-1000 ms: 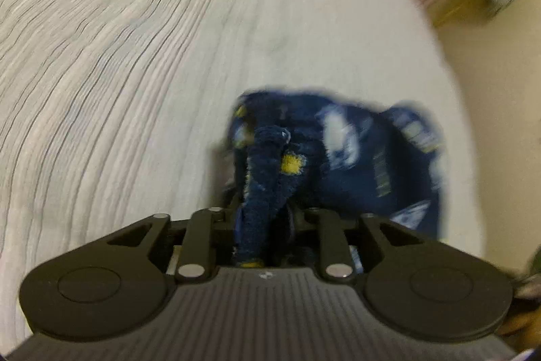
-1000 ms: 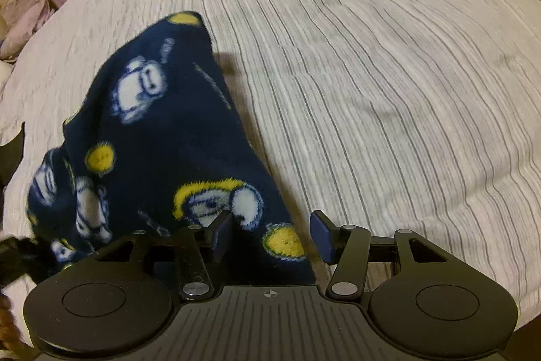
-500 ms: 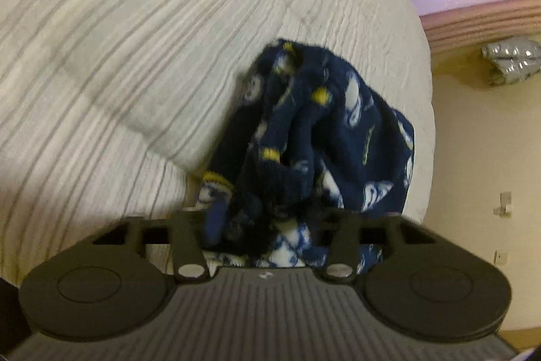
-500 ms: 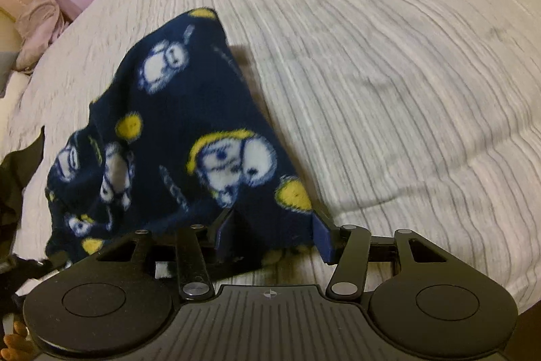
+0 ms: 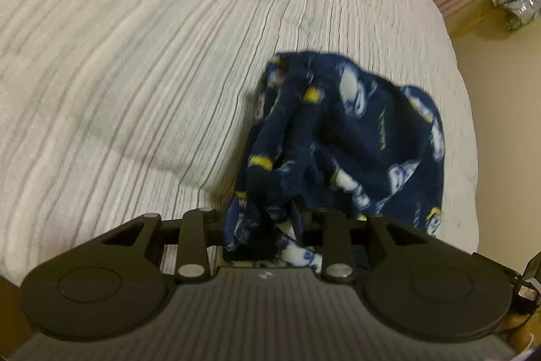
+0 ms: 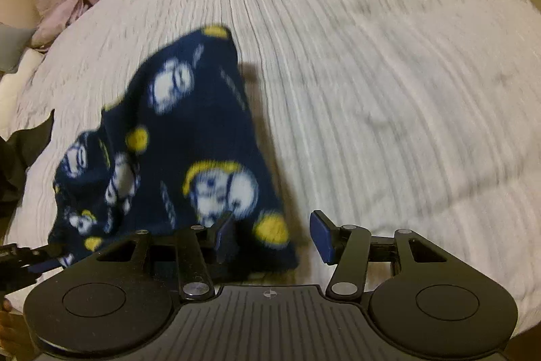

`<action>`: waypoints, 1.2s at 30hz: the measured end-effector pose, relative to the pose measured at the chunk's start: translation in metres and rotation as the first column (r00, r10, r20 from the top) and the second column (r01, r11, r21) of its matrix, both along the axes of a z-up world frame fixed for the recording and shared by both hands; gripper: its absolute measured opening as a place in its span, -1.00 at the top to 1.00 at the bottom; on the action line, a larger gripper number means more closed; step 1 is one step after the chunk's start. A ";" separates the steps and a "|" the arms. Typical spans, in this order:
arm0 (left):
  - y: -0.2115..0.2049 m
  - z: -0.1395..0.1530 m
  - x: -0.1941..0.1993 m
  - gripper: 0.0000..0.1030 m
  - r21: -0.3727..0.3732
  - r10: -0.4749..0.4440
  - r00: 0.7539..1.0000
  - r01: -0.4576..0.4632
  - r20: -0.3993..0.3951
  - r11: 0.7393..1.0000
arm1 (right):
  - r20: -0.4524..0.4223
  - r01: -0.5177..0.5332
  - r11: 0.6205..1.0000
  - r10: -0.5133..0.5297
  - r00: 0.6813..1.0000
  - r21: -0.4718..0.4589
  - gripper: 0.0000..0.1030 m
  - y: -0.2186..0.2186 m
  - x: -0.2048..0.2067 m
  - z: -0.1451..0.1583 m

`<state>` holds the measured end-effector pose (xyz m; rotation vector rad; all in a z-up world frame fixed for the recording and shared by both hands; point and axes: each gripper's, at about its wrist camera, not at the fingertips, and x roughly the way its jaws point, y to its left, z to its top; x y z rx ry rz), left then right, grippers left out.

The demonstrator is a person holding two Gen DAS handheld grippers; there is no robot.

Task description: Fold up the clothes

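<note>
Two grippers observed. My left gripper (image 5: pixel 262 220) has bunched navy fleece garment (image 5: pixel 345 144) between its jaws, which are opening; pads touch the cloth. My right gripper (image 6: pixel 272 235) stands half open, one pad against the garment's edge, the other clear. Beyond, the garment hangs over the striped bed (image 6: pixel 389 73).

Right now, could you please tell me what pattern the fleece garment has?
Navy fleece garment with white and yellow cartoon figures, clearest in the right wrist view.
</note>
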<state>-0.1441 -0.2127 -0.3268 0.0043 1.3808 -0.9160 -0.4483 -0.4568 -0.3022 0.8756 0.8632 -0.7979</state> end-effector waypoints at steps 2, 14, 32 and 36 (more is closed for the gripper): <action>-0.004 0.010 0.009 0.20 -0.021 0.043 0.999 -0.042 0.016 0.999 | 0.019 0.009 1.000 -0.009 1.000 -0.002 -0.02 -0.011 -0.004 0.007; -0.110 -0.015 0.071 -0.04 -0.053 0.036 0.999 -0.038 -0.039 0.998 | 0.089 0.035 0.999 -0.033 0.995 -0.017 -0.02 -0.066 0.051 0.004; -0.131 -0.047 0.130 0.34 -0.027 -0.226 0.970 0.225 -0.094 0.974 | -0.020 0.346 0.938 -0.347 0.938 -0.035 -0.02 -0.053 0.089 -0.028; -0.155 -0.027 0.149 0.25 -0.031 -0.355 0.933 0.354 -0.053 0.935 | 0.034 0.523 0.852 -0.522 0.852 -0.040 -0.02 -0.024 0.042 -0.007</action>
